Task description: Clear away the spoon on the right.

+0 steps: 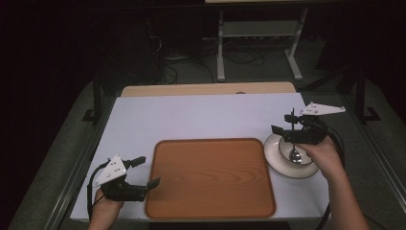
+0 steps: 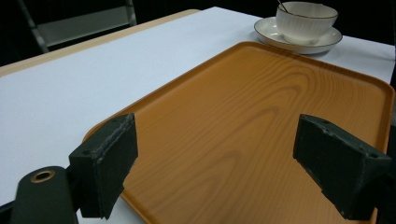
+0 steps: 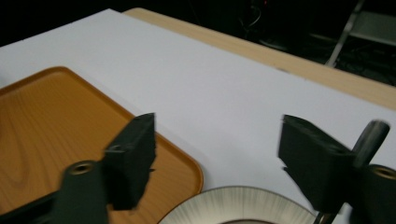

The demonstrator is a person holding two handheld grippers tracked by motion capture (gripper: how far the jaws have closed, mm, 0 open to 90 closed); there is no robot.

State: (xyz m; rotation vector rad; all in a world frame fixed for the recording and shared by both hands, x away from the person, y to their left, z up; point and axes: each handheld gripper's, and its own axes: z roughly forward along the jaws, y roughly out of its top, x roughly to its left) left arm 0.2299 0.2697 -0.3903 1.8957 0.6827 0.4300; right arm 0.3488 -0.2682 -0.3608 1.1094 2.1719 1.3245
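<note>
White table in a dark room, tray mid. Left gripper wide at tray's left edge; right gripper part-open, empty, over cup on saucer, tray's right.

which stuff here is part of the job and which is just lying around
In the job:
- cup with spoon, under the right gripper
- saucer under the cup
- wooden tray, at the left gripper

Lying about:
- metal stand on the floor beyond the table
- cables beside it
</note>
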